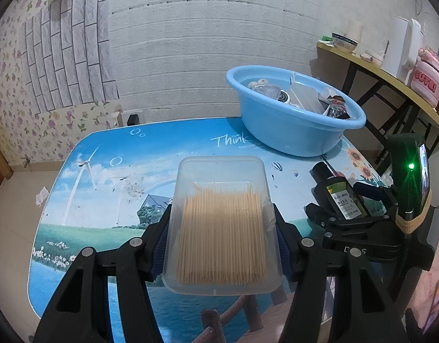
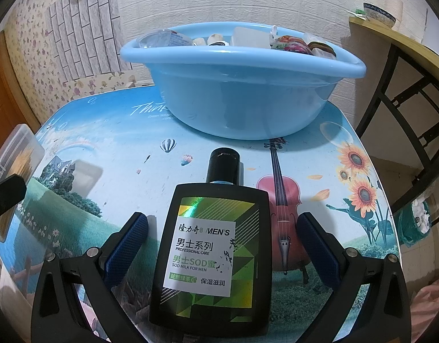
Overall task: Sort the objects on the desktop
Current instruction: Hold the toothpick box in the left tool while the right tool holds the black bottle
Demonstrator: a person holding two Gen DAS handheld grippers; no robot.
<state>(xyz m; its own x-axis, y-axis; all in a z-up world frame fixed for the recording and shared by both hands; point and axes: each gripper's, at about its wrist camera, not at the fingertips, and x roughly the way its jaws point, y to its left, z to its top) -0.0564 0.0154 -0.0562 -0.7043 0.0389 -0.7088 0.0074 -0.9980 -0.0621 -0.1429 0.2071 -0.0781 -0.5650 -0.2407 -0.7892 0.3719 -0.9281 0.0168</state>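
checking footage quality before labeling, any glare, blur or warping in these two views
Left wrist view: strong fisheye bending of the wall lines and table, dark vignette corners, and a green LED flare on the right claw; the toothpick box is sharp. Right wrist view: same warping, iridescent glare on the lotion bottle label, and the toothpick box at the left edge is blurred.

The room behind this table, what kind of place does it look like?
Probably a lived-in home room, perhaps a dining corner: floral wallpaper, a picture-printed table, and a side shelf with a bowl and white kettle.
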